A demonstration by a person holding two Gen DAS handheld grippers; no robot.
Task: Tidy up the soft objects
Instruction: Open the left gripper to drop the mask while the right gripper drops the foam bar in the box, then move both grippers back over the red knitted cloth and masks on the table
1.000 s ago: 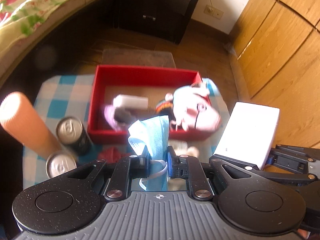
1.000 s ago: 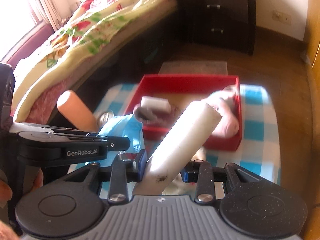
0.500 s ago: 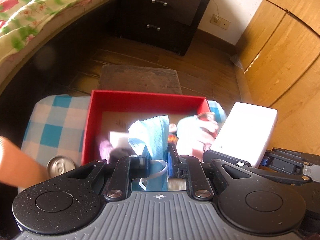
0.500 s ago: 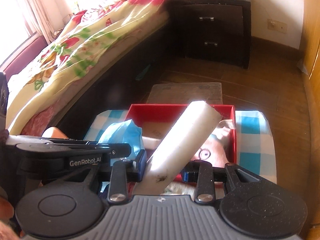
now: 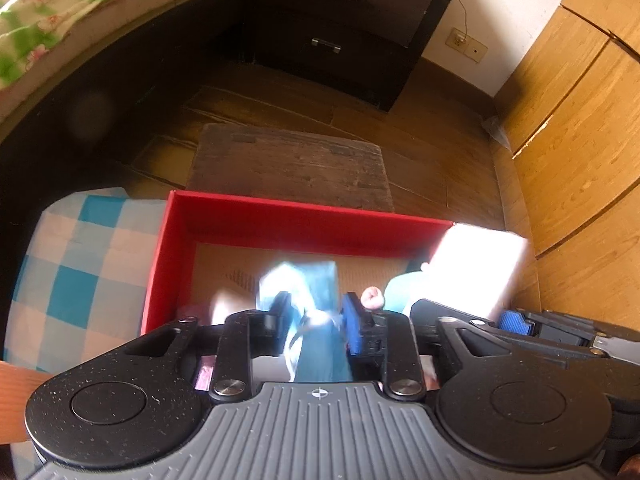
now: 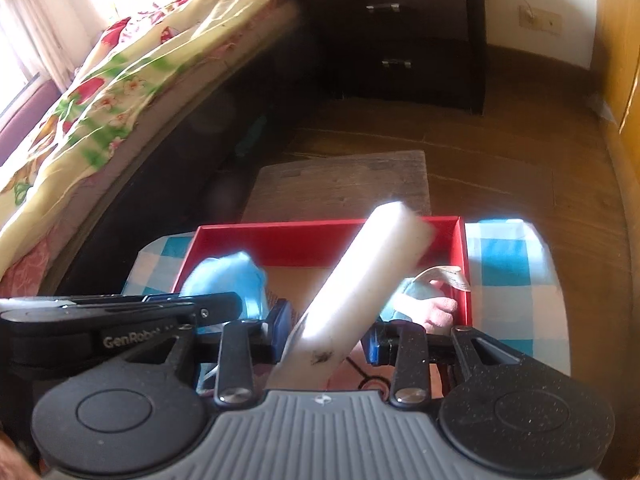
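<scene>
The left tool (image 5: pixel 314 314) has opened around the blue mask (image 5: pixel 298 280).

A crumpled blue face mask (image 5: pixel 306 304) and tilted white foam block (image 6: pixel 360 284) hang over the red box (image 5: pixel 304 220).

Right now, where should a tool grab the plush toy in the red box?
Probably the plush toy's pink rounded end, from straight above. It lies low in the red box's right corner, so the walls block side approaches, and the white block covers its other part.
</scene>
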